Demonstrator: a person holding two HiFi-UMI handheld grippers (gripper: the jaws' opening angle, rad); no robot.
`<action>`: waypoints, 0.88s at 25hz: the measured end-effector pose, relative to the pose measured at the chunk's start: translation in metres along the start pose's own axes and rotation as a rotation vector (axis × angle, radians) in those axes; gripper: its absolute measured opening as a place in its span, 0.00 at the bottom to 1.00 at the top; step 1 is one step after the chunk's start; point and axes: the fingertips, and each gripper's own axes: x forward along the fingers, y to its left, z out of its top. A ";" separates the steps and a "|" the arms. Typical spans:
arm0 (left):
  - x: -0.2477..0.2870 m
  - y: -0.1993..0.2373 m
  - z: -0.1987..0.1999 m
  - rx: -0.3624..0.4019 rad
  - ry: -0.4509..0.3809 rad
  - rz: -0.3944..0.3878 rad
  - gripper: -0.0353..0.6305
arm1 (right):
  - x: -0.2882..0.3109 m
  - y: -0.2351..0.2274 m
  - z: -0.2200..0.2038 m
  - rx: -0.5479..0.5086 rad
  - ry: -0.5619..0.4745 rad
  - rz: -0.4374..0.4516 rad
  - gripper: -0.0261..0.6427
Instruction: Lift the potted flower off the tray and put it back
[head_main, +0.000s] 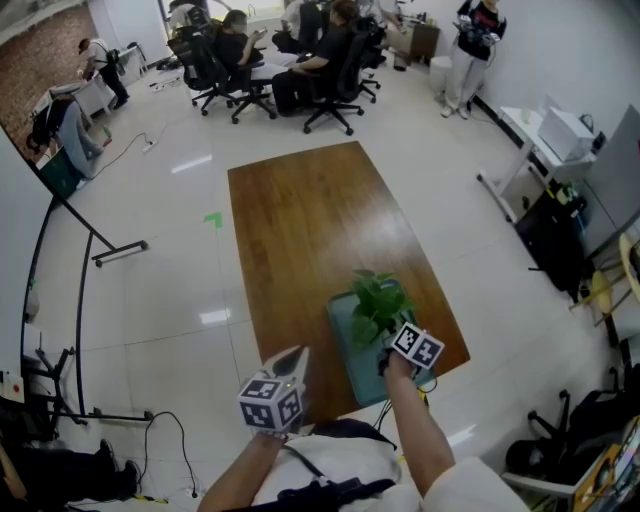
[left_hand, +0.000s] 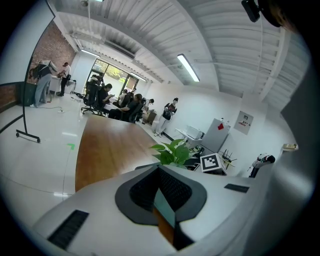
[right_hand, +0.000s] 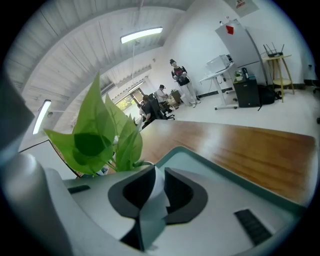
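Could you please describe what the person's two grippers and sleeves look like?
The left gripper and right gripper have pale grey bodies, black ribbed jaw pads, and a white cube with black square markers each. The person wears a white short-sleeved top.

The tray (head_main: 345, 335) lies on the table (head_main: 300, 220). The potted flower (head_main: 378, 308) stands on the tray's far half. The right gripper (head_main: 388, 358) is over the tray's near half, at the pot. The left gripper (head_main: 296, 356) is left of the tray, apart from it.
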 end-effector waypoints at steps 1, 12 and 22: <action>0.000 -0.001 0.000 0.001 0.000 0.000 0.05 | 0.000 0.000 0.001 0.001 -0.002 0.005 0.16; -0.019 -0.005 -0.013 -0.003 -0.007 -0.011 0.05 | -0.060 -0.014 0.038 0.034 -0.168 -0.008 0.19; -0.084 0.006 -0.020 -0.026 -0.080 -0.003 0.05 | -0.154 0.083 0.006 -0.067 -0.165 0.222 0.04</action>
